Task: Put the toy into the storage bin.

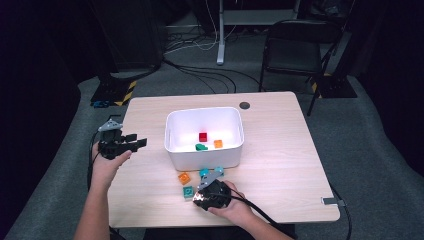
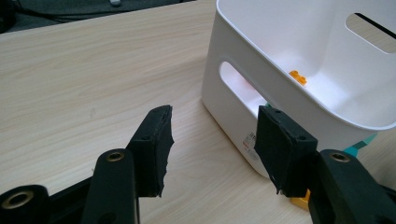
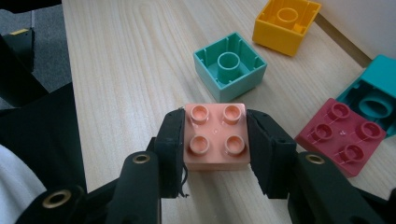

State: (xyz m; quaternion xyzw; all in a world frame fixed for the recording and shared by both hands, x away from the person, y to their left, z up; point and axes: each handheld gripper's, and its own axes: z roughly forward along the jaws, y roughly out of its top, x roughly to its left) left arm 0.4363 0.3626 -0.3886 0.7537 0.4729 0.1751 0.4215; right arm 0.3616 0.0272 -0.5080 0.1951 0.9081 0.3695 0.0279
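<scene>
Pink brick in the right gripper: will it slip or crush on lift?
Probably neither. The pink brick looks like rigid moulded plastic, so unlikely to deform. The right gripper clamps flat, parallel sides, so twisting seems unlikely. Hollow neighbours suggest it's light.

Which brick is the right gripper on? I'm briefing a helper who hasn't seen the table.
Start at the white bin in the middle of the table; a cluster of bricks lies on the wood in front of its near wall. At the near edge of that cluster the right gripper is shut on the pink brick, studs up. It is the only pale pink one, beside a teal brick, a yellow brick and a dark red brick.
</scene>
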